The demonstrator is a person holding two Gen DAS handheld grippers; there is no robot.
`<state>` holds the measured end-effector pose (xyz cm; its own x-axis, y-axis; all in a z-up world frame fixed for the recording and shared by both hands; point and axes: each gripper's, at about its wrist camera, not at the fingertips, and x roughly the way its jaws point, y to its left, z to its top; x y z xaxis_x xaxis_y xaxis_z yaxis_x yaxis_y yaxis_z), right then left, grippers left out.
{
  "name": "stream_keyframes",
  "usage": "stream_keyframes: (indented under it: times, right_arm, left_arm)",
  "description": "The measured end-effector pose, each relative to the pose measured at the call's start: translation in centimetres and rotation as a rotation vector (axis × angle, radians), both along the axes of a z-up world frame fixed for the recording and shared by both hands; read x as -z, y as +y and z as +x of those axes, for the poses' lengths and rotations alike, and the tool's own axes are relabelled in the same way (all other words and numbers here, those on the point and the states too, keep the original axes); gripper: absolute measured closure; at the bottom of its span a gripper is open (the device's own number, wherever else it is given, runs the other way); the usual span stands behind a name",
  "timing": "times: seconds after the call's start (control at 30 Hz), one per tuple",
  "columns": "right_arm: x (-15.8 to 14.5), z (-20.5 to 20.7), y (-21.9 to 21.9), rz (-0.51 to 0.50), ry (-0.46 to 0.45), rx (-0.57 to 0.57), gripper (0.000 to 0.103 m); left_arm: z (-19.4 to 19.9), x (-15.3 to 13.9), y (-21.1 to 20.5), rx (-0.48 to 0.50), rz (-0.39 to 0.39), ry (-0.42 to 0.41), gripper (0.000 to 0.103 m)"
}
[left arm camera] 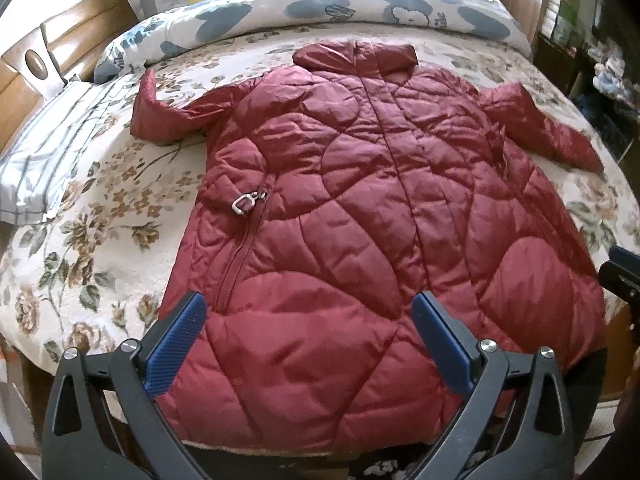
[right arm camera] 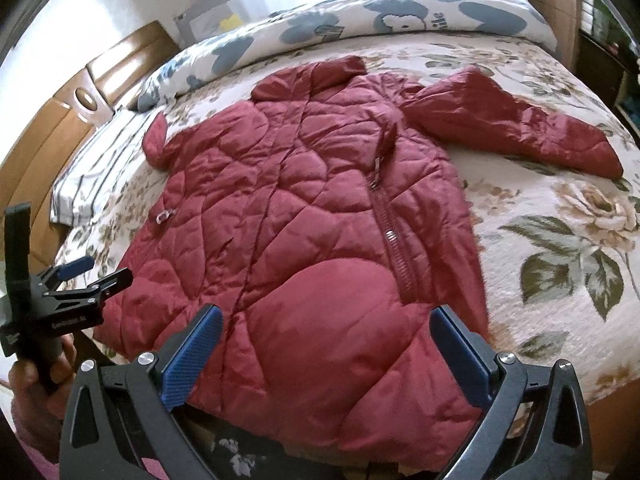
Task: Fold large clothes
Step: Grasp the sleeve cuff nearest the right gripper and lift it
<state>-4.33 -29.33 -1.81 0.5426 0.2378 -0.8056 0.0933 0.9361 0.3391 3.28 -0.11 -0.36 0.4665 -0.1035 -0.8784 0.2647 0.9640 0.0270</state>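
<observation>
A large dark red quilted jacket (left arm camera: 360, 216) lies spread flat on the floral bedspread, collar far, hem near, both sleeves out to the sides. It also shows in the right wrist view (right arm camera: 320, 240). My left gripper (left arm camera: 310, 308) is open and empty, hovering over the jacket's near hem, left of centre. My right gripper (right arm camera: 326, 320) is open and empty over the hem's right part, near a zipper (right arm camera: 394, 240). The left gripper (right arm camera: 88, 272) also shows at the left edge of the right wrist view, held in a hand.
The floral bedspread (left arm camera: 92, 240) covers the bed. A rolled blue-and-white quilt (left arm camera: 320, 4) lies along the far side. A striped pillow (left arm camera: 52, 152) sits at the left by a wooden headboard (left arm camera: 76, 32). Shelves stand at the right (left arm camera: 592, 40).
</observation>
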Motion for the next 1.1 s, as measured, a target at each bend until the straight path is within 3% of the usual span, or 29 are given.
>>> stream_keyframes:
  times: [0.23, 0.6, 0.8, 1.03, 1.1]
  right_arm:
    - [0.3, 0.9, -5.2, 0.043, -0.029, 0.105, 0.001]
    - [2.4, 3.2, -17.6, 0.097, -0.065, 0.360, 0.006]
    - [5.1, 5.0, -25.4, 0.150, -0.080, 0.515, 0.016]
    - [10.5, 7.6, -33.4, 0.251, -0.051, 0.694, 0.040]
    - [11.6, 8.3, -34.8, 0.262, -0.049, 0.724, 0.041]
  left_arm:
    - [1.8, 0.0, -0.2, -0.004, 0.035, -0.009, 0.000]
    - [4.8, 0.0, -0.5, -0.031, 0.034, -0.016, 0.000]
    - [5.8, 0.6, -0.9, -0.038, 0.044, -0.005, 0.000]
    - [6.5, 1.1, -1.6, -0.035, 0.053, 0.009, 0.000]
    - [6.6, 1.4, -1.8, -0.033, 0.058, 0.020, 0.000]
